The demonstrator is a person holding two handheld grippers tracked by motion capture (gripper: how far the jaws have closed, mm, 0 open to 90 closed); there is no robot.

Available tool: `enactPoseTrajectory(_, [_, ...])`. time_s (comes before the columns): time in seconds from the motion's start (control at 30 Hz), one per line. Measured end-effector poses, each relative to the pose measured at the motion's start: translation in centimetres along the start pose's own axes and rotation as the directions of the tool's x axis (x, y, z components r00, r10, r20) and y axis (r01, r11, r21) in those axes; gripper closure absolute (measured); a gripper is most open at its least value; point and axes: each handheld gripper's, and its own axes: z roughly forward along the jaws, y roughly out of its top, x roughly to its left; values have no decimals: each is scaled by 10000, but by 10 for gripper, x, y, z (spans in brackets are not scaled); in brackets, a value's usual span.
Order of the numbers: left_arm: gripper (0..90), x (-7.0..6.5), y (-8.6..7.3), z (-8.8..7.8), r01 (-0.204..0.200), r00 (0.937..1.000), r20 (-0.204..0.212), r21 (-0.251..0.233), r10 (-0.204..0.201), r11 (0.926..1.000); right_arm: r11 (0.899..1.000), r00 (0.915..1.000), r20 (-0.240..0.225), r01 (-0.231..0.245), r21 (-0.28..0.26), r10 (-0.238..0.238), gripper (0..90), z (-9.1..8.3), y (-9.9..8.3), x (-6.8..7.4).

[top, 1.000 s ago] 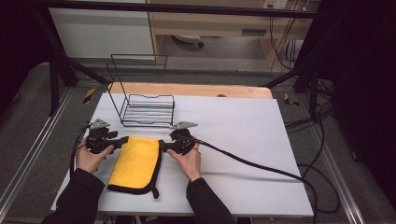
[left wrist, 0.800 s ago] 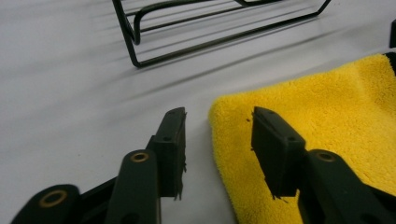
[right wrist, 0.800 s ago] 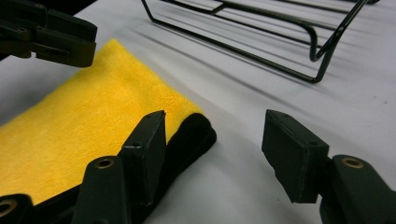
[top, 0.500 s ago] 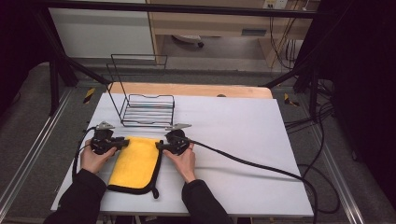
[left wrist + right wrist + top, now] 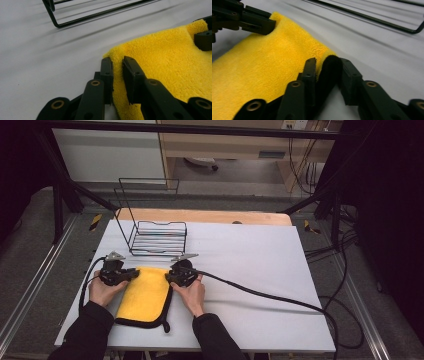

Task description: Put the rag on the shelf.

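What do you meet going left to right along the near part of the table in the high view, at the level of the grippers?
Left gripper → yellow cloth → right gripper → black cable trailing off toward the table's right edge. Each gripper pinches a far corner of the cloth.

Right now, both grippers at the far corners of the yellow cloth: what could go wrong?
1. The left gripper has just been closing on the yellow cloth but bites only its edge; it may slip out on lifting.
2. The right gripper holds mostly black trim, similarly shallow.
3. The wire rack stands close beyond; a forward lift could snag it.
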Motion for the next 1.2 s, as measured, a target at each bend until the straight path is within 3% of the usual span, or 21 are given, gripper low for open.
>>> enactPoseTrajectory(0.17, [830, 0, 0, 0, -25, 10000, 47, -30, 25, 10000, 9997, 9994, -232, -247, 50, 249, 782, 0, 1, -1])
enactPoseTrajectory(0.4, [843, 1, 0, -4, 50, 10000, 65, -171, -49, 9998, 9997, 9997, -213, -153, -195, 148, 790, -3, 1, 1])
enactPoseTrajectory(0.6, [843, 0, 0, -18, -14, 10000, 56, -741, 19, 9973, 9983, 9994, -328, 32, -580, -51, 790, -10, 4, 4])
enactPoseTrajectory(0.97, [845, -7, -2, -48, -158, 9999, 16, -1751, 164, 9844, 9900, 9974, -627, 278, -1383, -367, 795, -29, 11, 13])
enactPoseTrajectory(1.2, [846, -12, -2, -69, -223, 9997, 26, -2360, 235, 9715, 9771, 9937, -860, 526, -2064, -717, 796, -45, 17, 20])
